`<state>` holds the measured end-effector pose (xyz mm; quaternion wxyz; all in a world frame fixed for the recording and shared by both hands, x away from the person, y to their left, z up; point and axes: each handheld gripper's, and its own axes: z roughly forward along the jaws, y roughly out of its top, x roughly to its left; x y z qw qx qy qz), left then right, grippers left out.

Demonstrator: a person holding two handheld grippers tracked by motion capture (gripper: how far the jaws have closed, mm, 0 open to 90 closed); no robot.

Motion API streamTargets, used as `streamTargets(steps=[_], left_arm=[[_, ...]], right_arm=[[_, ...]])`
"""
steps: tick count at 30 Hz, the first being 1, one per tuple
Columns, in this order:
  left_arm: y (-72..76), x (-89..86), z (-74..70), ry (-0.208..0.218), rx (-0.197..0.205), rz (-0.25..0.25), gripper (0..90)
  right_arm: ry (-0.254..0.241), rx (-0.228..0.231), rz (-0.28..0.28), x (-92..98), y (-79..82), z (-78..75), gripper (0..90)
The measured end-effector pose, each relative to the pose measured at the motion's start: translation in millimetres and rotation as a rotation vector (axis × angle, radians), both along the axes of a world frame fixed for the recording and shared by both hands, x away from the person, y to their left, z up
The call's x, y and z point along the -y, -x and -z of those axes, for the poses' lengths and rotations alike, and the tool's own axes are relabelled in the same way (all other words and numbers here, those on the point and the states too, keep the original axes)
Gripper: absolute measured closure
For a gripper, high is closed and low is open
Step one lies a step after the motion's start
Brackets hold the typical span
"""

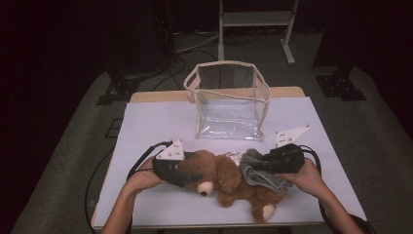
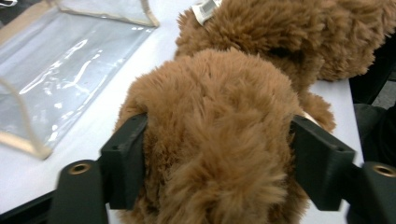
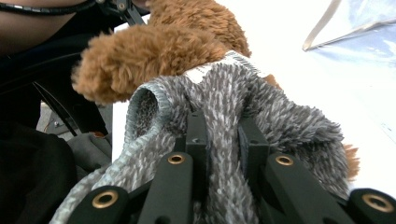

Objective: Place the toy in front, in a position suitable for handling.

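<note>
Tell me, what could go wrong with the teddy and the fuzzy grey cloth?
The left tongs sit around the teddy's soft head, so plush fur might slip out. The right tongs pinch just a fold of the grey cloth, which could pull free. The clear bag looks floppy and might tip.

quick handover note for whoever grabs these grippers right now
Left gripper: fingers either side of the teddy bear's head, fur filling the gap; the grip looks loose.
Right gripper: shut on the grey cloth draped over the bear's body.
The bear lies at the near edge of the table. A clear bag stands open behind it, nothing visible inside.
Done: both things gripped.
Left, probably: getting the bear and cloth into the bag.
</note>
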<state>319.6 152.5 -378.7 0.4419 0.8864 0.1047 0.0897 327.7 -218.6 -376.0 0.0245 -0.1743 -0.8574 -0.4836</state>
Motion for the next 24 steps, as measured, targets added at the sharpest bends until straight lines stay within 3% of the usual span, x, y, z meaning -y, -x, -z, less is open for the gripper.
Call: streamTargets(steps=[4,7,9,12,24], left_arm=[[1.6,-0.3,-14.9,0.046,0.031,0.007,22.1],[8.9,13.6,-28.3,0.041,0.068,0.053,19.7],[16.2,29.7,-34.4,0.020,0.084,0.108,18.5],[19.9,48.8,-34.9,-0.021,0.071,0.183,18.6],[6.3,102.1,-24.2,-0.155,0.056,0.253,13.7]], right_arm=[[-0.007,0.000,0.015,2.3,1.3,3.1,77.3],[-0.032,-0.007,0.020,4.8,4.6,7.3,77.3],[-0.035,-0.004,0.023,4.6,5.2,7.6,77.3],[-0.041,-0.008,0.021,4.7,3.9,8.3,77.3],[-0.057,-0.021,0.007,3.5,1.5,10.1,77.3]])
